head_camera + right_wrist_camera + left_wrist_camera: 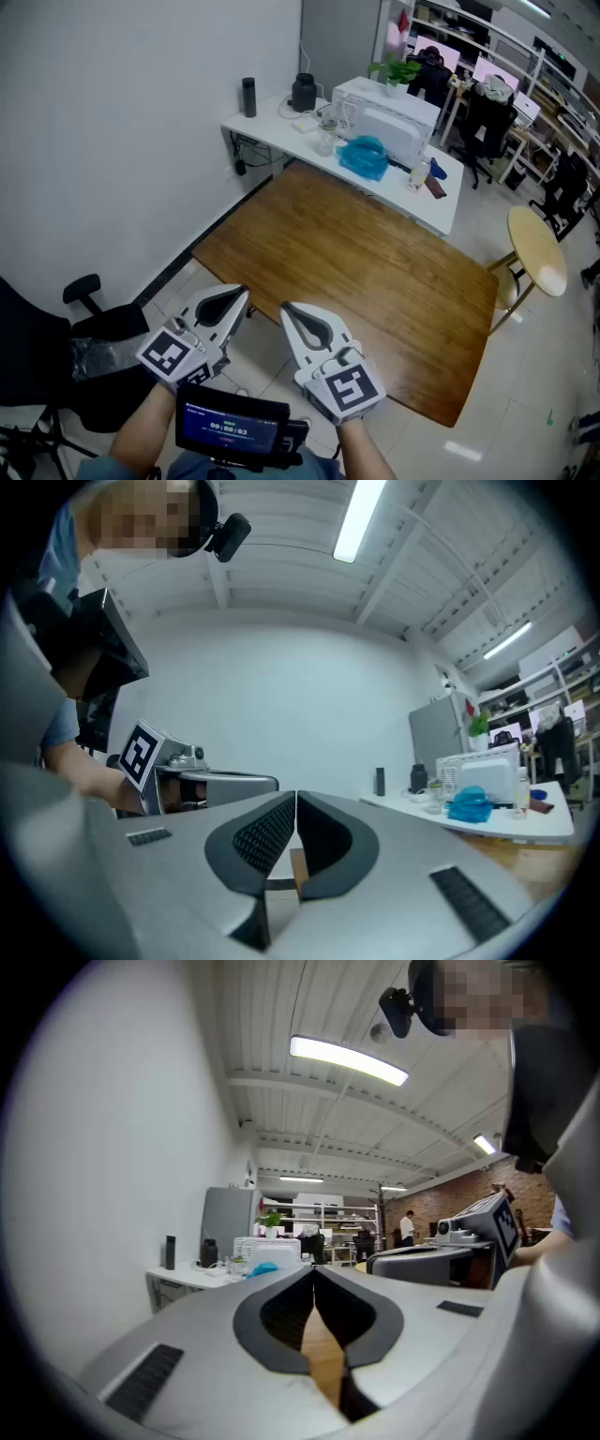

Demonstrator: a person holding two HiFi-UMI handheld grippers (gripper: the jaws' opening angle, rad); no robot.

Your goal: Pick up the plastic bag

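Observation:
A crumpled blue plastic bag [365, 157] lies on the white desk [281, 129] at the far end of the room, in front of a white appliance [389, 117]. It also shows small in the left gripper view as the blue bag [263, 1267] and in the right gripper view as the blue bag [469, 803]. My left gripper [234, 297] and right gripper [298, 314] hover side by side near the front edge of the brown wooden table [375, 272], far from the bag. Both stand shut with nothing between the jaws.
On the white desk stand a black bottle [248, 97], a dark kettle [304, 92], a plant [398, 70] and small items. A round wooden stool [537, 248] is at the right, a black chair [56, 347] at the left, office chairs [487, 117] behind.

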